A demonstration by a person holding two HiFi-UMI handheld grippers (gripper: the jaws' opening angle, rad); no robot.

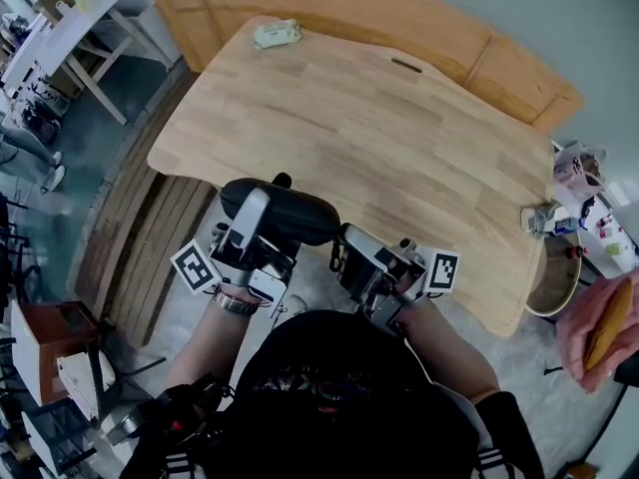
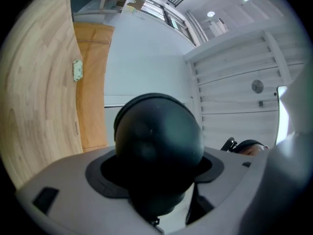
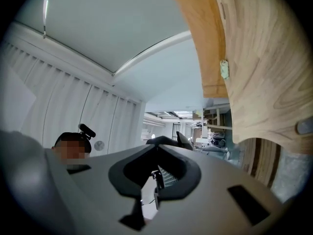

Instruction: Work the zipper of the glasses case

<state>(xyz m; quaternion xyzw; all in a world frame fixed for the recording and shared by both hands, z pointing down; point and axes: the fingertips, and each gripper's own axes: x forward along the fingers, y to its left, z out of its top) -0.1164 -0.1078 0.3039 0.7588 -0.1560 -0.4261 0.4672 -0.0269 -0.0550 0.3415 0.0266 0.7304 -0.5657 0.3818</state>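
The black oval glasses case (image 1: 285,211) hangs in front of the table's near edge, and my left gripper (image 1: 268,223) is shut on it. In the left gripper view the case (image 2: 159,146) fills the space between the grey jaws, with its rounded end pointing away. My right gripper (image 1: 344,252) is just right of the case's right end. In the right gripper view the right gripper (image 3: 159,148) has its dark pads together. No case shows past the tips. A small dark piece sits in the slit; I cannot tell what it is.
The wooden table (image 1: 379,138) stretches ahead, with a small pale green packet (image 1: 277,34) near its far edge. A second wooden board (image 1: 349,8) lies behind it. A round bin (image 1: 559,277) stands at the table's right end. Shelves and boxes (image 1: 50,357) are low on the left.
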